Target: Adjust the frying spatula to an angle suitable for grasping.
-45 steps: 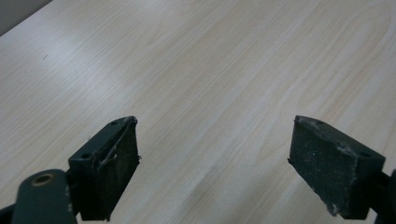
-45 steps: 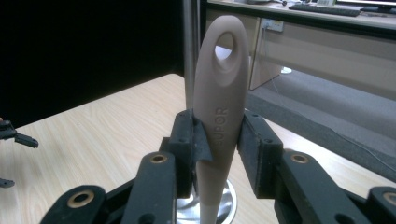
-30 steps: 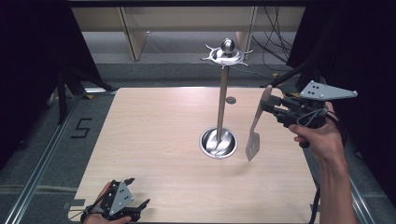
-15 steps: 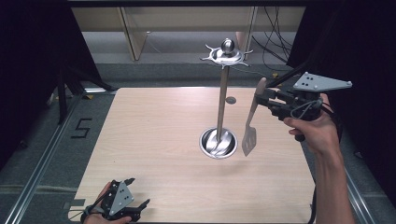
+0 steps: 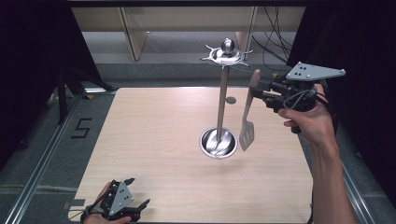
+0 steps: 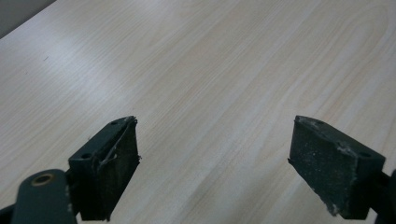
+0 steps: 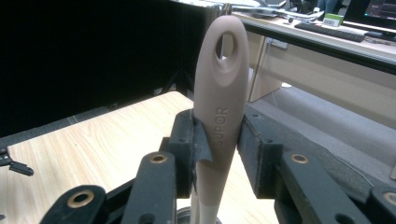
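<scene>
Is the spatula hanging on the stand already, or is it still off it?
Off it. The right tongs grip the spatula by its handle, beside the stand, blade down.

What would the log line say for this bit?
right gripper: shut on spatula, lifted beside rack | left gripper: open, over table

My right gripper (image 5: 259, 91) is black with a grey three-cornered plate dotted with small holes, and a black cable. Brass rivets stud its arms. My left gripper (image 5: 135, 193) has worn, scuffed black pads (image 6: 116, 172).
</scene>
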A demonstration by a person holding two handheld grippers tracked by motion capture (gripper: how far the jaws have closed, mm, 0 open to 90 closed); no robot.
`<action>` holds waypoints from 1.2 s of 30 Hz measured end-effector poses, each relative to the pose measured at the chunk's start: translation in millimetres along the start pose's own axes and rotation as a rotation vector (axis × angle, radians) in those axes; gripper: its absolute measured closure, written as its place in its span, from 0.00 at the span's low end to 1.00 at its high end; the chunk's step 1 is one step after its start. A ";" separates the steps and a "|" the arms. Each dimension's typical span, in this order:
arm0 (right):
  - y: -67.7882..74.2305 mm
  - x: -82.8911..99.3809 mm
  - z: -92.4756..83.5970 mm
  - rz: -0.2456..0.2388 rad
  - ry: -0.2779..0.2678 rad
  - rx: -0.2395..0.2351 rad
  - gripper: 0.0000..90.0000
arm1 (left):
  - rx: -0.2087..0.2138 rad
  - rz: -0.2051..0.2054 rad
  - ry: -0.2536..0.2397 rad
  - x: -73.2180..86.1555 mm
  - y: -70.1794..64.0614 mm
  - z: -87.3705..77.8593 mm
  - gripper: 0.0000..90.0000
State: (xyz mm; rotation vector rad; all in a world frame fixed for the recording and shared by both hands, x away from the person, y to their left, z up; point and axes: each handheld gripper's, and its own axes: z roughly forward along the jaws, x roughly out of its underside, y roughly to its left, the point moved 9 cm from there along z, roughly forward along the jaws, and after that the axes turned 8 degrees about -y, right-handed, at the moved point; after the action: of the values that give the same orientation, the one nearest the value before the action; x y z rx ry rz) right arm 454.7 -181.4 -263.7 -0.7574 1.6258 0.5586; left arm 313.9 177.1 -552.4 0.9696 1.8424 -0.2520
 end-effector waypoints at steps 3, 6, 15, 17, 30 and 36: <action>-1.2 -1.4 0.6 -0.010 0.008 -0.001 0.76 | 0.000 0.002 0.007 0.3 0.2 -0.3 0.17; -3.2 -4.4 2.4 -0.026 0.006 0.005 0.76 | 0.000 0.003 0.008 0.5 0.3 -0.2 0.17; -2.2 -8.9 12.6 -0.013 0.023 -0.001 0.76 | -0.015 0.003 -0.006 -0.3 1.0 0.9 0.17; -1.8 -8.8 12.6 -0.004 0.028 0.002 0.76 | -0.015 0.005 -0.005 -0.3 0.9 0.8 0.17; -3.0 -15.0 18.9 -0.024 0.041 0.012 0.76 | -0.007 -0.007 -0.011 -0.9 -0.8 1.0 0.17; -2.7 -13.9 25.5 -0.020 0.049 0.014 0.76 | -0.007 0.002 -0.006 -0.9 -0.3 -0.1 0.17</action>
State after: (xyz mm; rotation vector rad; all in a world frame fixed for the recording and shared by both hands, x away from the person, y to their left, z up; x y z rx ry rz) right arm 474.9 -162.5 -254.7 -0.7815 1.6640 0.5177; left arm 313.8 176.5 -551.6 0.9646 1.8359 -0.2464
